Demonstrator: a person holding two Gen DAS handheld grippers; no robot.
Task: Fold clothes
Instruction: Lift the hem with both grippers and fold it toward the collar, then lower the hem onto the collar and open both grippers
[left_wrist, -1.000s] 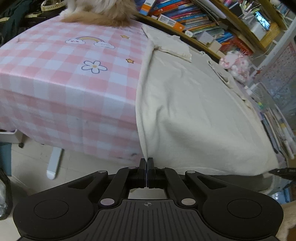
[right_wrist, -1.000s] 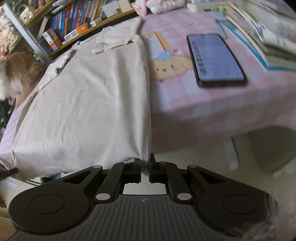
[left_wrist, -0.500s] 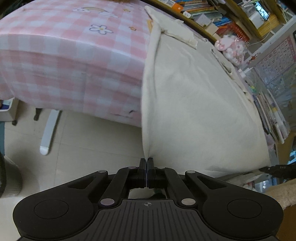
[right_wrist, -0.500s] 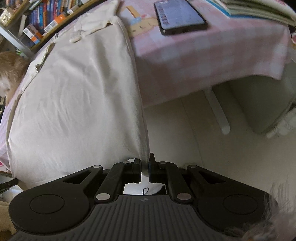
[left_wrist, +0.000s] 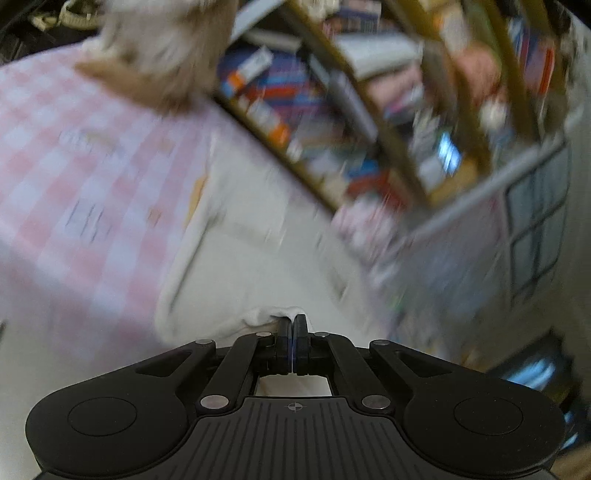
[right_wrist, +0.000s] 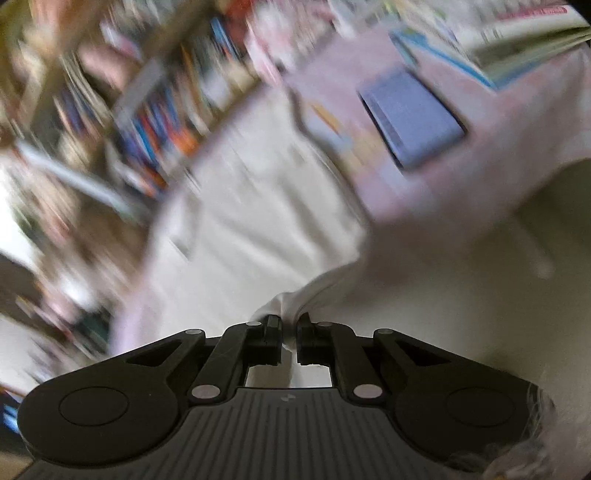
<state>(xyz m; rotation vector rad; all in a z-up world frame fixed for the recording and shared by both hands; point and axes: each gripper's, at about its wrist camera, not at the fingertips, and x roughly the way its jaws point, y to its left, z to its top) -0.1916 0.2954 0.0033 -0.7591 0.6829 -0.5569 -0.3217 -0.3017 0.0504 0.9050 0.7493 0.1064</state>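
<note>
Fingers of both grippers stay clamped on the hem of the cream garment (left_wrist: 258, 258) — left gripper (left_wrist: 293, 325) at one corner, right gripper (right_wrist: 289, 325) at the other. Half a second ago the hem hung low off the desk (left_wrist: 74, 177) edge; now both views blur and tilt up toward the bookshelf (left_wrist: 369, 110), so the hem seems to be swinging forward over the garment's body — probably a lengthwise fold.

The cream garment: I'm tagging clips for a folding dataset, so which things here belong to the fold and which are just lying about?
Part of the job:
cream garment
left gripper
right gripper

Just lying about:
phone
bookshelf
furry animal
checked tablecloth
</note>
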